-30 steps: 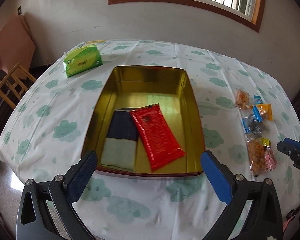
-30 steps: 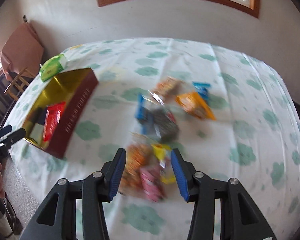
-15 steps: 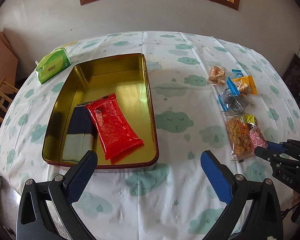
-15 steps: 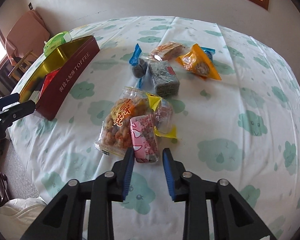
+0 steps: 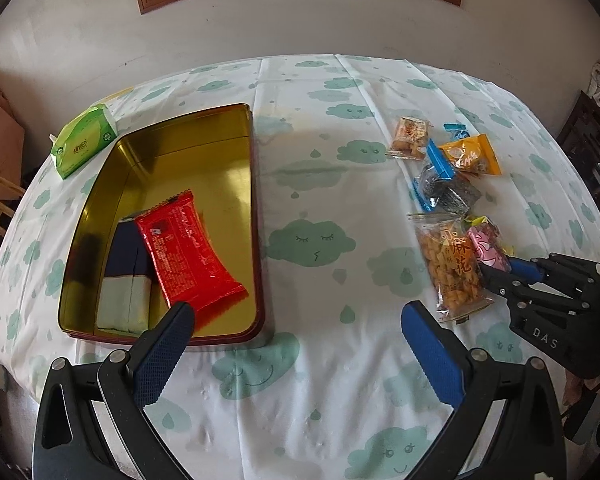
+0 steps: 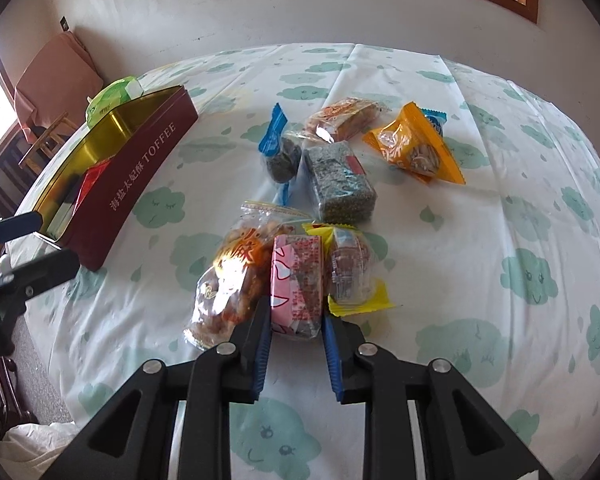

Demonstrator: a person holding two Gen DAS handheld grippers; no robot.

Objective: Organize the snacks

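Observation:
A gold-lined red toffee tin (image 5: 236, 128) (image 6: 148, 160) lies open on the table and holds a red packet (image 5: 188, 252) and a dark-and-white packet (image 5: 126, 280). Several loose snacks lie to its right. My right gripper (image 6: 296, 320) is shut on the near end of a pink packet (image 6: 298, 280) (image 5: 488, 246) that rests on the table between a bag of fried twists (image 6: 236, 276) (image 5: 450, 268) and a yellow-edged snack (image 6: 350, 268). My left gripper (image 5: 296, 316) is open and empty, above the tablecloth right of the tin's near corner.
Farther back lie a dark seaweed block (image 6: 336, 184), a blue-wrapped snack (image 6: 280, 152), an orange packet (image 6: 414, 150) and a clear biscuit pack (image 6: 346, 118). A green tissue pack (image 5: 84, 140) sits behind the tin. A wooden chair (image 6: 48, 136) stands at the table's left edge.
My right gripper has come down and forward and shut on the pink packet. My left gripper has swung to the right, so the tin now lies at its left.

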